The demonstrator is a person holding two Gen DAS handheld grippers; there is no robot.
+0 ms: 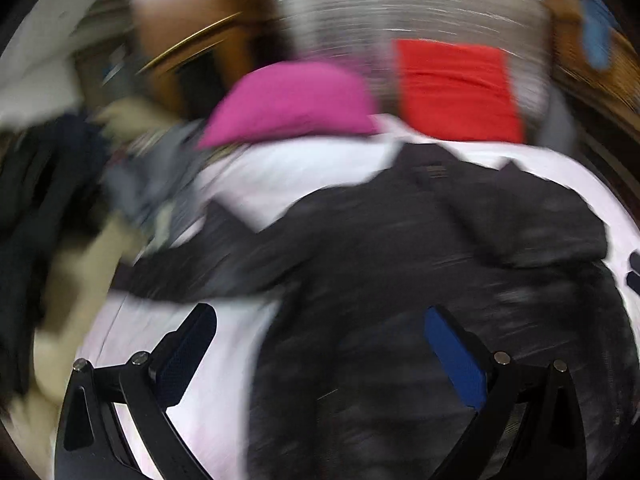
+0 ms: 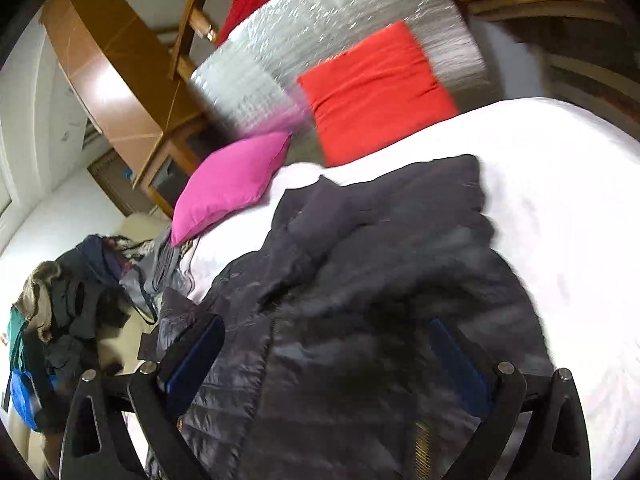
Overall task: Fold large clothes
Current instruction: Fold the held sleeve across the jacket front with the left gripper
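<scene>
A dark quilted jacket (image 2: pixel 360 280) lies spread on a white bed (image 2: pixel 560 200). In the blurred left wrist view the same jacket (image 1: pixel 400 260) has one sleeve stretched out to the left. My left gripper (image 1: pixel 320 332) hangs over the jacket's near edge, jaws wide apart and empty. My right gripper (image 2: pixel 326 344) is also open above the jacket's lower part, its blue pads (image 2: pixel 192 360) well apart, and nothing is pinched between them.
A pink pillow (image 2: pixel 232 184) and a red pillow (image 2: pixel 376 88) rest at the head of the bed against a silver headboard (image 2: pixel 320 20). A heap of other clothes (image 2: pixel 80 292) lies to the left of the bed. Wooden furniture (image 2: pixel 120 80) stands behind.
</scene>
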